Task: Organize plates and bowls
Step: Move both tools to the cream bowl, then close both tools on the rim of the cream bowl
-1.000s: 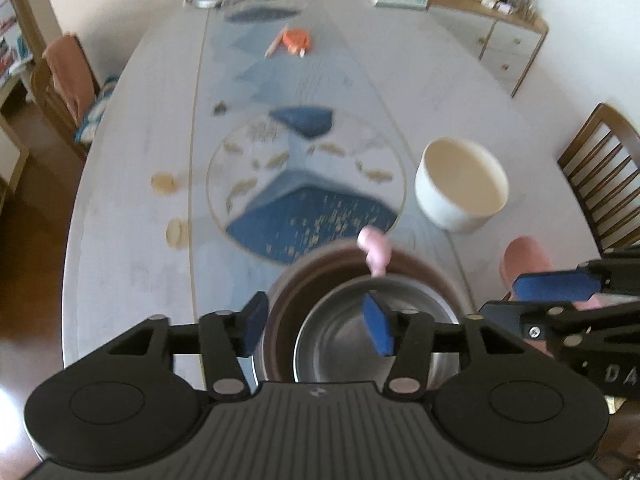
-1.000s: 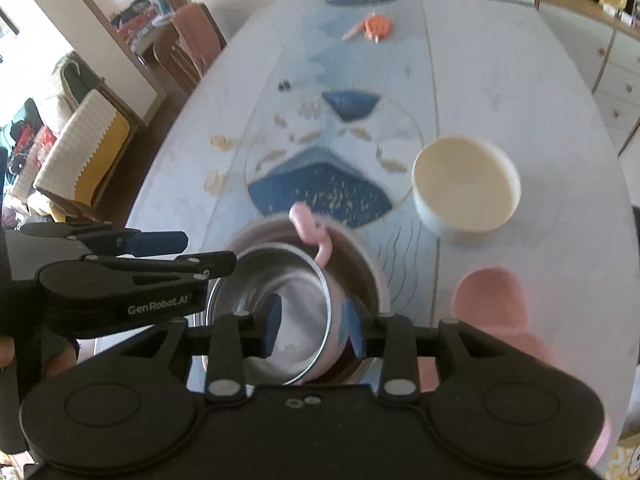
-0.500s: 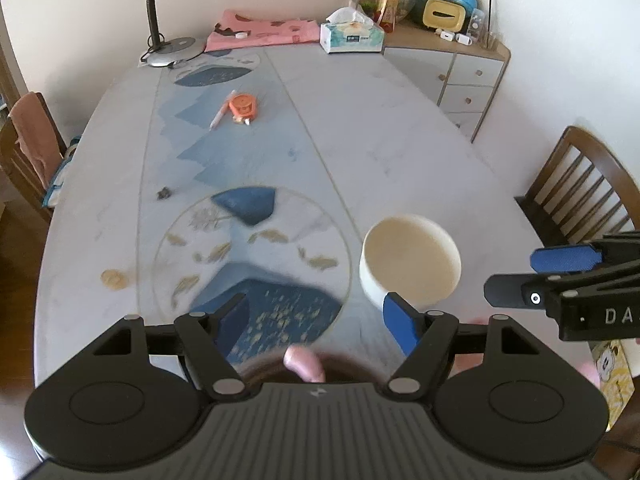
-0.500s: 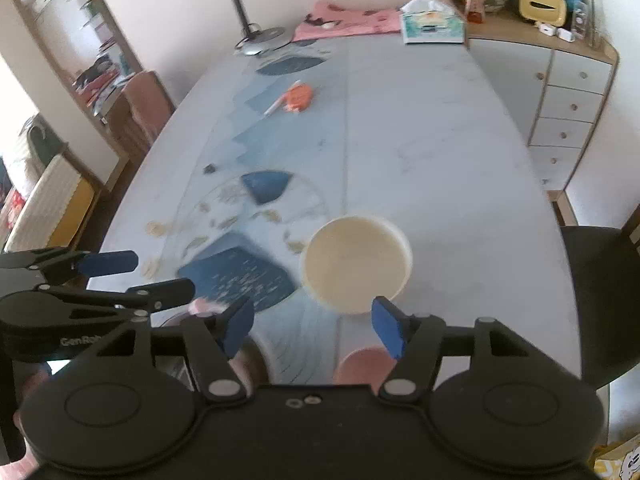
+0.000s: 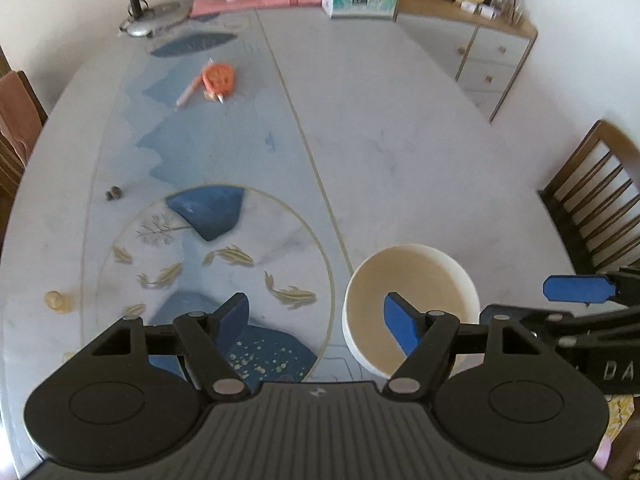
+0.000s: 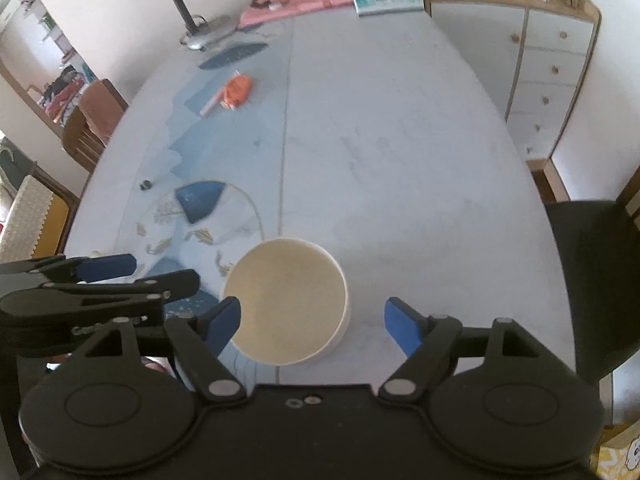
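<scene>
Cream bowl (image 6: 286, 300) upright on bench (image 6: 400, 168), mouth up. Right tongs (image 6: 312, 320) just opened further, wide, empty; left tongs (image 5: 316, 320) wide, empty. Black chair (image 6: 596, 288) only in right view.

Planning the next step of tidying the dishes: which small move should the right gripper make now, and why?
Probably ease the right gripper down over the cream bowl: its jaws, just opened wide, are empty, and the bowl stands upright, empty and alone between them on the table.
</scene>
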Motion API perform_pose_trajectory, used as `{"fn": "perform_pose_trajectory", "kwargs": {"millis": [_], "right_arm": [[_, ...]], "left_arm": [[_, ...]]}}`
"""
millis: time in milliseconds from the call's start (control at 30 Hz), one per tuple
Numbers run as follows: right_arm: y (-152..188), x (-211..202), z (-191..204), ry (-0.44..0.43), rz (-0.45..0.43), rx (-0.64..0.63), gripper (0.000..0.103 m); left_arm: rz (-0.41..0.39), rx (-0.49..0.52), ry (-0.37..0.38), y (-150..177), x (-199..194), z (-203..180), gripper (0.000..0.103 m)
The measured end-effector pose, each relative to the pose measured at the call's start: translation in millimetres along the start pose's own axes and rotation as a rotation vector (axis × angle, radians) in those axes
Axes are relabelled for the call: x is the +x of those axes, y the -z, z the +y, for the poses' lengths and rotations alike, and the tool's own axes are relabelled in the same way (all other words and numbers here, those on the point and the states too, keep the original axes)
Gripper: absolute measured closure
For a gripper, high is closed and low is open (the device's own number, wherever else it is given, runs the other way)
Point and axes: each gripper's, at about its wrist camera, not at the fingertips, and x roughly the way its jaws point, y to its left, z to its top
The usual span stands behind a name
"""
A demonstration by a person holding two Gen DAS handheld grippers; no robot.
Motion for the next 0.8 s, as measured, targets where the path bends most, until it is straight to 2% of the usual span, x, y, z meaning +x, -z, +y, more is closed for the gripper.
{"fn": "perform_pose_trajectory", "kwargs": {"millis": [467,667,700,733,800], "right_arm": [[-5,47,-21,0.019,0.097,0.041,0.033],[-2,59,-25,0.014,0.123,0.042,0.047],[-2,60,-24,0.015,0.126,0.041,0.049],[-2,61,-24,0.015,0.127,0.039,0.053],[-1,62,-23,0.014,0.128,0.036,0.060]], "left_arm": [[0.100,-0.001,-0.016,-10,61,-10,0.029],[0.122,0.010,-0.027,-8,74,-12,0.030],[0.122,0.013,-0.028,-8,75,-13,0.033],[0.126,0.017,-0.022,-8,76,-14,0.043],[0.138,0.022,-0.008,-7,77,-15,0.053]]}}
